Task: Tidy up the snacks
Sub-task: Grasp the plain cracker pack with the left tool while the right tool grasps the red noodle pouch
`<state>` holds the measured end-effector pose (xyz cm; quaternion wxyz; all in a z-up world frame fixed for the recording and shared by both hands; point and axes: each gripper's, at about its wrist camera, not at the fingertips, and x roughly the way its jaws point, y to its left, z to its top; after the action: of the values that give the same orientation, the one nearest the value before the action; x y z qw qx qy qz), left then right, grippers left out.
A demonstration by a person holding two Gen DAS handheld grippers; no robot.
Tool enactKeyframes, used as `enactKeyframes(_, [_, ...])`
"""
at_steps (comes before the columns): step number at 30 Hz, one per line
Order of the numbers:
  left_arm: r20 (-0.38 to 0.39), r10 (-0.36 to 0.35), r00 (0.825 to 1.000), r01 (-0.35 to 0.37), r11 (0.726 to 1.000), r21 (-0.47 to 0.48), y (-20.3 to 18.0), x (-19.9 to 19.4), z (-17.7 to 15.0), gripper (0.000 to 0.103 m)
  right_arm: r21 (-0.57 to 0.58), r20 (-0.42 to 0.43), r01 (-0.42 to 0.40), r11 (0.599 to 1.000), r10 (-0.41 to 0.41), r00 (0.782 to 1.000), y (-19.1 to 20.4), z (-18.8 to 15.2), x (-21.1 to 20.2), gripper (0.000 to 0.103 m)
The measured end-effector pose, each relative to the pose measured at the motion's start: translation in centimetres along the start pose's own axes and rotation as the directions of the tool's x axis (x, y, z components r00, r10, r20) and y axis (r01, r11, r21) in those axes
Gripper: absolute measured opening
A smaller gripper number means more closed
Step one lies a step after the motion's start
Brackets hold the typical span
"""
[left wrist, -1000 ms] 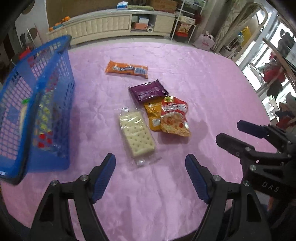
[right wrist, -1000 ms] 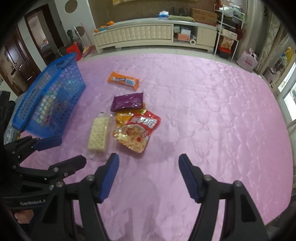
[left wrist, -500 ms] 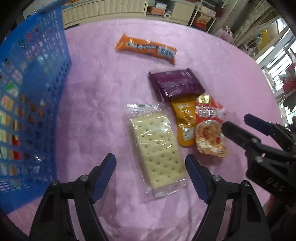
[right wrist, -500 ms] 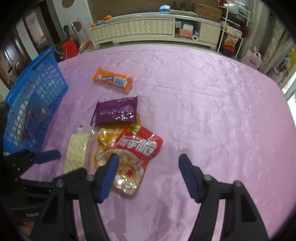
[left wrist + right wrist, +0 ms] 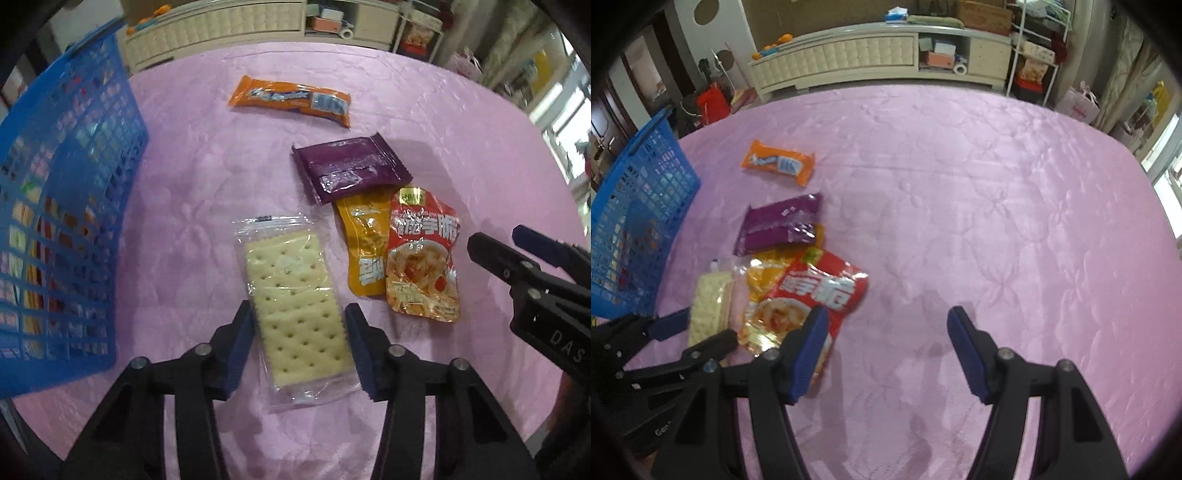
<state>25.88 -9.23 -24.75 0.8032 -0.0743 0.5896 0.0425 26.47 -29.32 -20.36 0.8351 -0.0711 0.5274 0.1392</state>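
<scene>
Left wrist view: my left gripper (image 5: 299, 343) is closing around the cracker pack (image 5: 295, 306) at lower centre, its pads right at the wrapper's edges; I cannot tell if they press yet. My right gripper (image 5: 886, 343) stands wide apart over bare pink cloth (image 5: 997, 206), its left pad over the red snack bag (image 5: 812, 295). Blue basket (image 5: 55, 229) sits at frame left.

A pink quilted bedspread (image 5: 207, 177) carries a blue basket (image 5: 66, 229) at nine o'clock, an orange packet (image 5: 290, 100) at twelve, a purple packet (image 5: 351, 168), overlapping yellow (image 5: 364, 247) and red (image 5: 424, 258) pouches at three, and a central cracker pack (image 5: 295, 302)
</scene>
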Motion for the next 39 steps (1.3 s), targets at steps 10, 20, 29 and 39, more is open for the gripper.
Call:
enactKeyframes(10, [0.036,-0.029,0.999,0.028,0.999,0.02,1.9,-2.1,-1.1,0.046,0.057,-0.083,-0.125,0.99,0.13,0.988,1.1,0.4,2.3,0.071])
enactKeyframes(20, [0.039,-0.066,0.997,0.063,0.995,0.083,1.4,-1.9,-0.3,0.046,0.044,-0.101,-0.106,0.993,0.11,0.989,3.5,1.9,3.1,0.071])
enactKeyframes(29, [0.03,-0.103,0.994,0.101,0.993,0.055,2.5,-1.0,-0.7,0.046,-0.117,-0.106,-0.061,0.991,0.049,0.993,6.9,2.1,3.9,0.053])
enactKeyframes(39, [0.023,-0.099,0.995,0.097,0.993,0.071,1.5,-1.3,-1.4,0.046,-0.064,-0.082,-0.12,0.991,0.115,0.99,3.8,0.2,2.2,0.037])
